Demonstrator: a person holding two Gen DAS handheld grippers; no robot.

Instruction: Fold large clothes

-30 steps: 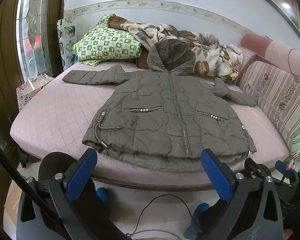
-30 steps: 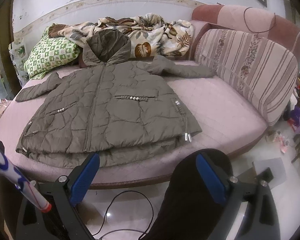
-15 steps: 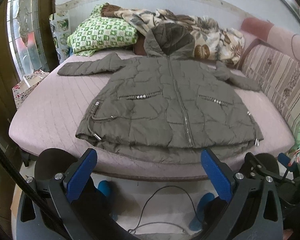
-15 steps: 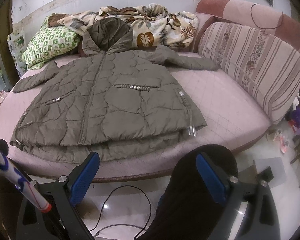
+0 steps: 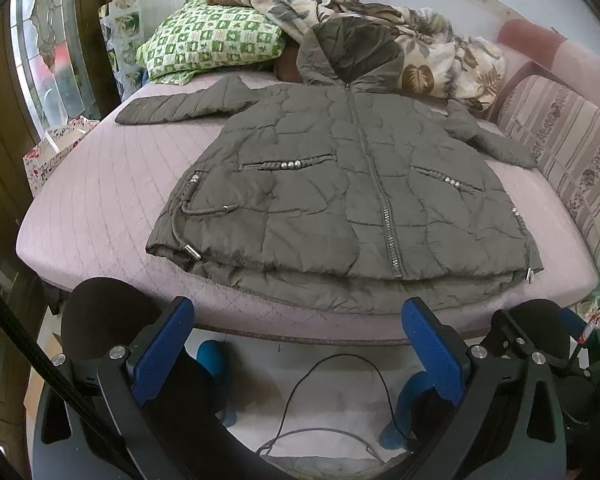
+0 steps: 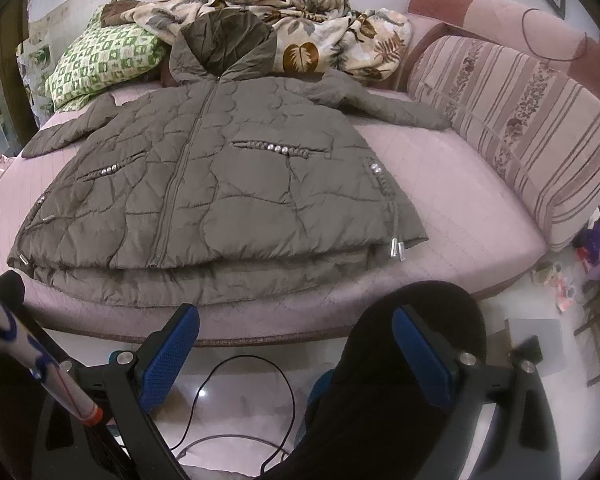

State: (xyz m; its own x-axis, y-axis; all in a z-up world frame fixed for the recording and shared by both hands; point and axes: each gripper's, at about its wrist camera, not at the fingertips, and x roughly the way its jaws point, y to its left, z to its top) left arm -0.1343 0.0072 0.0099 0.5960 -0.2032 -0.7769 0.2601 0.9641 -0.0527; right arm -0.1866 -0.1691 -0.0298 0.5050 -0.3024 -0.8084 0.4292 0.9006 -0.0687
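The bed (image 5: 100, 200), covered in a pink quilted sheet, fills most of both views, and its near edge runs just beyond the gripper tips. Along its right side stands a striped cushion (image 6: 520, 120).

On the bed lies the jacket (image 5: 340, 192), olive green and quilted, spread flat with its front up and the zipper closed down the middle. Its hood (image 5: 352, 52) rests against the bedding at the far end. The 2 sleeves stretch outward, the left sleeve (image 5: 180, 106) toward the window side and the right sleeve (image 6: 384, 106) toward the striped cushion. The hem hangs close to the near edge of the bed.

Behind the hood sit a leaf-patterned blanket (image 6: 320, 36), bunched up, and a green checked pillow (image 5: 212, 44) just beside it.

On the floor in front of the bed a black cable (image 5: 332, 400) loops across the tiles.

The left gripper (image 5: 296, 352) hovers below the bed edge, spread wide and holding nothing, apart from the jacket. The right gripper (image 6: 296, 352) is likewise spread wide and holding nothing, short of the hem. Metal cord ends (image 6: 396, 248) lie at the jacket's right corner.
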